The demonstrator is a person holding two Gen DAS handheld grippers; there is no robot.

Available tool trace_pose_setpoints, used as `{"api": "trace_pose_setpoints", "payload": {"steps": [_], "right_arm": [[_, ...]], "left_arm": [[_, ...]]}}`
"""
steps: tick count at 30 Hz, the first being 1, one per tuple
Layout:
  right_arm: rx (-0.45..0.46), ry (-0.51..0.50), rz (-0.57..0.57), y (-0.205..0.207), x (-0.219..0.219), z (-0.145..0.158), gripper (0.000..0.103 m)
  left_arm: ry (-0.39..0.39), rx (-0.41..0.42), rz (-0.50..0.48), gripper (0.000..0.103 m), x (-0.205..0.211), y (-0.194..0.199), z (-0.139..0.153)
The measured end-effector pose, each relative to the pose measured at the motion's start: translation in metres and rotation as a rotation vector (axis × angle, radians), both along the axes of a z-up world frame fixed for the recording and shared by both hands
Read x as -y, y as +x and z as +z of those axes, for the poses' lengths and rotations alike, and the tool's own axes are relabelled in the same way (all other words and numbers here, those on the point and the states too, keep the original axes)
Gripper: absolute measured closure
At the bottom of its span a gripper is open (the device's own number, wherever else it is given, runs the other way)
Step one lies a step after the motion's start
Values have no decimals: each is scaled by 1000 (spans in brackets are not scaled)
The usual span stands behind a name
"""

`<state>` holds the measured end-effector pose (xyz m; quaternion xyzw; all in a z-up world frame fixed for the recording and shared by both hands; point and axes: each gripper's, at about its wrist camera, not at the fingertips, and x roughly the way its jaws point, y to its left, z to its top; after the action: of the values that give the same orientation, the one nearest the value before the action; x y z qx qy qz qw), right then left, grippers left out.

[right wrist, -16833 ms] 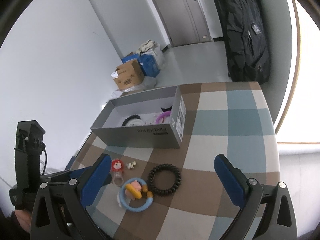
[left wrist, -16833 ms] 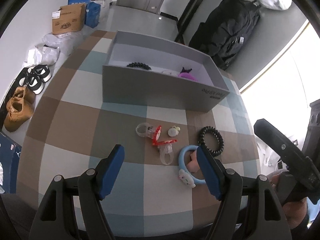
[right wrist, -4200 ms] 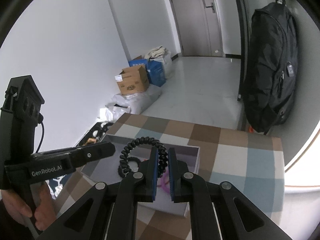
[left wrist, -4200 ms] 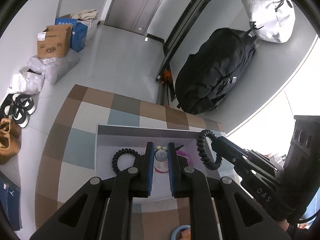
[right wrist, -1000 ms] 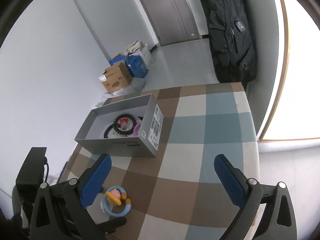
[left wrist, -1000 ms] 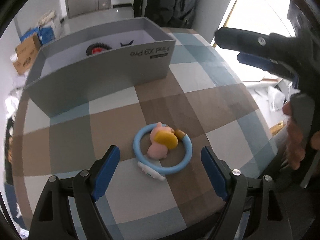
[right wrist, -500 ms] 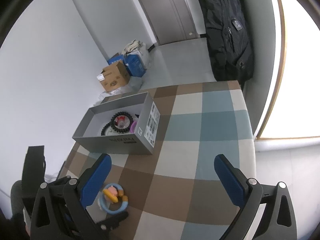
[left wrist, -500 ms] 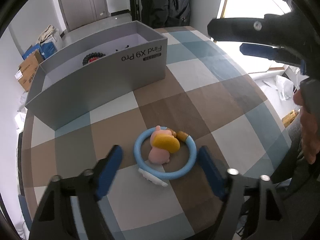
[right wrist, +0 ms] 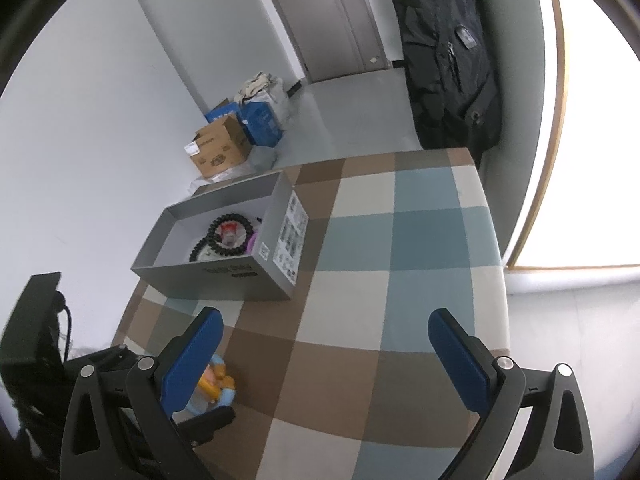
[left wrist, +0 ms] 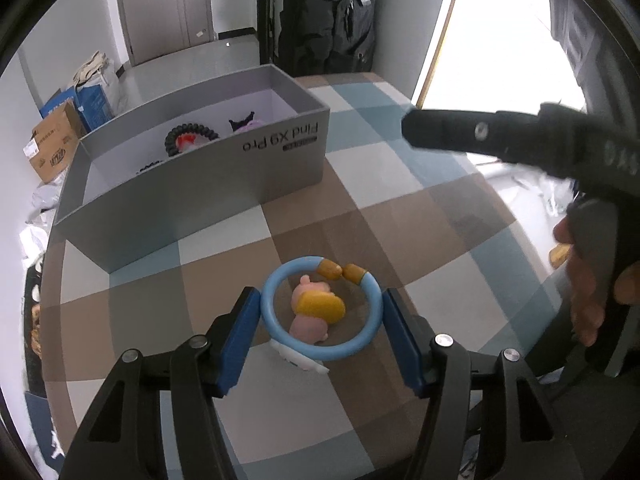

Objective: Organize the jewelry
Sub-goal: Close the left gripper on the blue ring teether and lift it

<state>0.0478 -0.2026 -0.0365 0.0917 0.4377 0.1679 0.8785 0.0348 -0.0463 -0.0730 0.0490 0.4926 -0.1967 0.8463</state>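
A blue ring bracelet (left wrist: 332,354) with a pink and yellow charm lies on the checked tabletop. My left gripper (left wrist: 320,298) straddles it, its jaws closing, and both blue pads (left wrist: 240,332) touch the ring's sides. The grey box (left wrist: 240,184) stands behind, holding black spiral hair ties (left wrist: 192,136) and a purple piece (left wrist: 248,124). My right gripper (right wrist: 326,320) hovers open over bare table to the right, nothing between its fingers. In its view the bracelet (right wrist: 218,384) peeks out beside its left pad, and the box (right wrist: 224,270) sits further back.
The table's rounded edge (right wrist: 500,280) runs along the right side. A black bag (right wrist: 448,52) hangs by the door. Cardboard and blue boxes (right wrist: 220,152) sit on the floor beyond the table. A hand (left wrist: 588,300) holds the right gripper's handle.
My left gripper's jaws have come inward from wide apart until they meet the blue bracelet's sides, and it has moved closer to the ring. The right gripper has stayed open and still.
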Motion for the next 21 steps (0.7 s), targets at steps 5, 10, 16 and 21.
{"api": "trace_pose_setpoints", "payload": {"steps": [5,10,16,21], "right_arm": [[-50,39,-27,-3,10,-6,0],[-46,23,-28,-9,9,-6,0],[-64,6,6,-23,-5,-8,0],[-75,6,63,-37,-23,-11,2]], "left_arm": [[-77,8,29,46,-6,5,10],[-164,60,76,46,-19,10,30],[-341,47,235,46,-62,17,45],[-439,58,352,46,-96,16,51]]}}
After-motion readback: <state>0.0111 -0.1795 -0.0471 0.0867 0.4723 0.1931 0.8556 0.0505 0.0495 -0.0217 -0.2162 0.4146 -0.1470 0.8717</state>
